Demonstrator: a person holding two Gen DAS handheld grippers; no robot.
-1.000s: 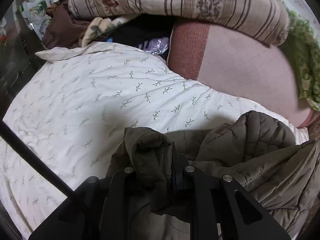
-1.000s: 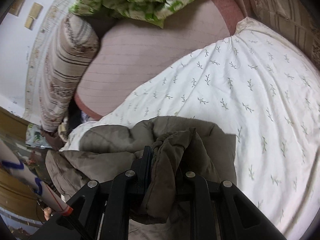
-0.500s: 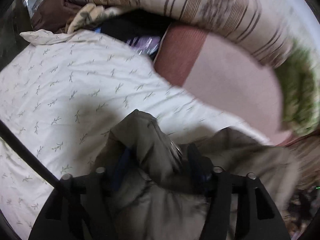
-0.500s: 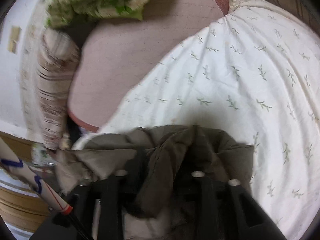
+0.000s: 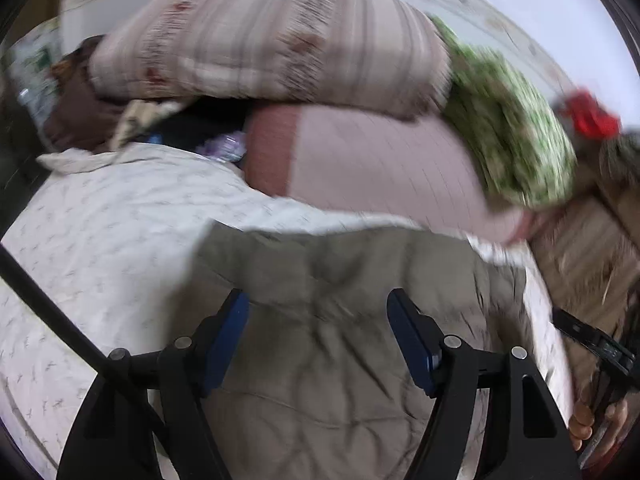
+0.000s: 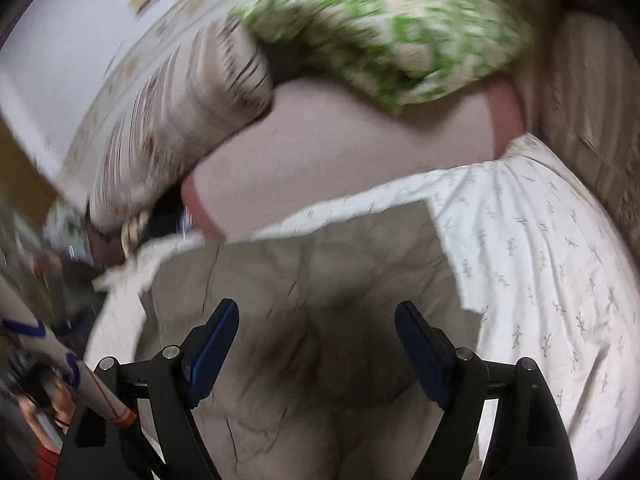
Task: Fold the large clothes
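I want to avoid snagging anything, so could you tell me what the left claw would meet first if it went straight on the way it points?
Most likely the olive quilted jacket, spread on the leaf-print sheet. The left claw is opening with nothing between its pads; blur leaves depth unclear.

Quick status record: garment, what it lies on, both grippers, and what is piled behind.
garment: olive quilted jacket, spread on the bed
surface: white leaf-print sheet
left gripper: jaws opening, pads clear of the jacket
right gripper: jaws opening, nothing pinched
behind: striped pillow, green patterned bedding, pink blanket
image: motion-blurred
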